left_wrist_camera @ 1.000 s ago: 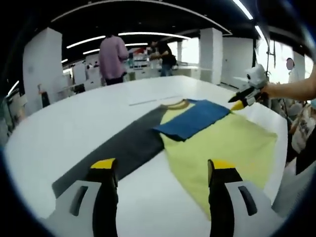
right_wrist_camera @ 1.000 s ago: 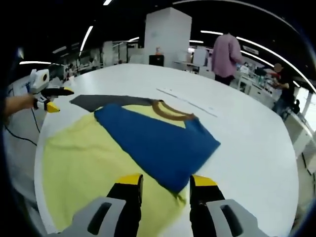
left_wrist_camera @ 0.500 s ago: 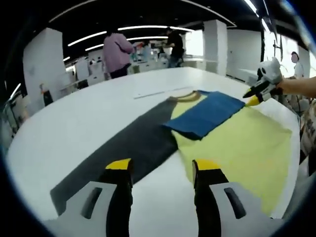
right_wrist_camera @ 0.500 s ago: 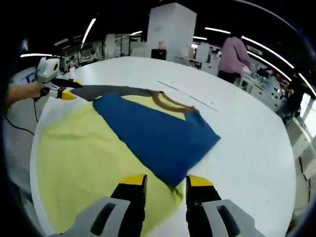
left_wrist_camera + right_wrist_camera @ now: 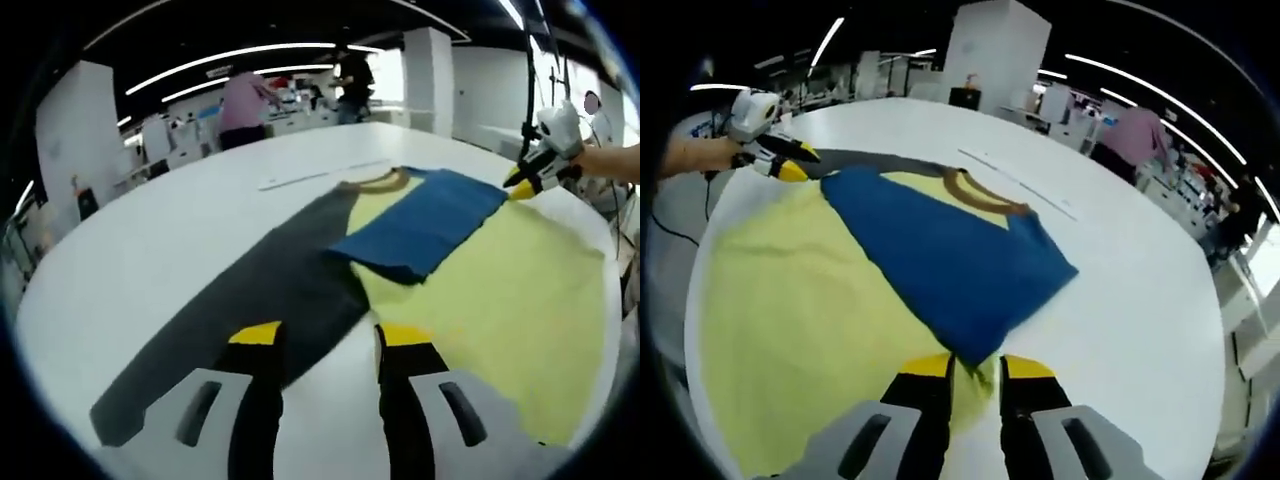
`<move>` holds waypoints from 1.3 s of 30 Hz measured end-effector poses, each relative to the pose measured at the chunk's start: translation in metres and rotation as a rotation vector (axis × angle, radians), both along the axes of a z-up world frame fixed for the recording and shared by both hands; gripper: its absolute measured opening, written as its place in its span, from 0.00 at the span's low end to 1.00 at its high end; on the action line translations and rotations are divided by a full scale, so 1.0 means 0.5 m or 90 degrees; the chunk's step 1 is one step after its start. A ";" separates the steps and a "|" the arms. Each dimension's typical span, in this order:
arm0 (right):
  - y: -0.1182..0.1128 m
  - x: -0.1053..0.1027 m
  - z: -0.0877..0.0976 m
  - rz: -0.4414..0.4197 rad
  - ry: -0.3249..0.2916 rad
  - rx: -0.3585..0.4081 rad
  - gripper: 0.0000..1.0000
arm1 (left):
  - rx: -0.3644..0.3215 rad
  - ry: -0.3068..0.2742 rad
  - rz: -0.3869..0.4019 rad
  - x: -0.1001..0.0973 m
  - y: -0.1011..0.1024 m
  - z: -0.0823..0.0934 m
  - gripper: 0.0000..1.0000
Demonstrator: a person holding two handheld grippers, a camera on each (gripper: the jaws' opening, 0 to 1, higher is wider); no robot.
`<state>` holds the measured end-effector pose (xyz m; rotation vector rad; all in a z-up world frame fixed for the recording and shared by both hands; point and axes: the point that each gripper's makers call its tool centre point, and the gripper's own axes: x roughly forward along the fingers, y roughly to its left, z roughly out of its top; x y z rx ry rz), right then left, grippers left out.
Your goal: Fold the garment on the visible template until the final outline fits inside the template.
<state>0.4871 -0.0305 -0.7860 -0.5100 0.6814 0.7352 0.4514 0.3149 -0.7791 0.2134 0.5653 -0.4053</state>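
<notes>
- White and round, the big work table point(image 5: 150, 240) sits in an open hall with strip lights overhead, white pillars and benches behind it; a person in a pink top point(image 5: 243, 100) stands at the far benches with another in dark clothes point(image 5: 352, 82) beside them.
- On the table lies the pale yellow T-shirt with a blue sleeve folded over its chest point(image 5: 790, 310); its brown neckband point(image 5: 980, 195) points toward the far edge.
- Under the shirt's one side lies the dark grey rectangular template sheet point(image 5: 250, 300), a long strip running out from beneath the collar toward my left tool.
- My left gripper point(image 5: 320, 335) has its yellow-tipped jaws a small gap apart, holding nothing; they sit over the near end of the grey sheet, right by the shirt's edge.
- In the right gripper view that tool point(image 5: 785, 165) shows at the shirt's far corner, near the grey strip.
- My right gripper point(image 5: 975, 368) has its jaws nearly together on the corner where the blue fold meets the yellow cloth; fabric sits in the slit, so I think it is pinched, though the view is tight.
- In the left gripper view it point(image 5: 520, 185) shows at the blue panel's far corner.
</notes>
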 end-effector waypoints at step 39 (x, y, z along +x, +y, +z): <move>-0.002 0.017 -0.008 0.003 -0.034 -0.059 0.00 | 0.085 0.017 -0.016 0.035 -0.004 -0.034 0.01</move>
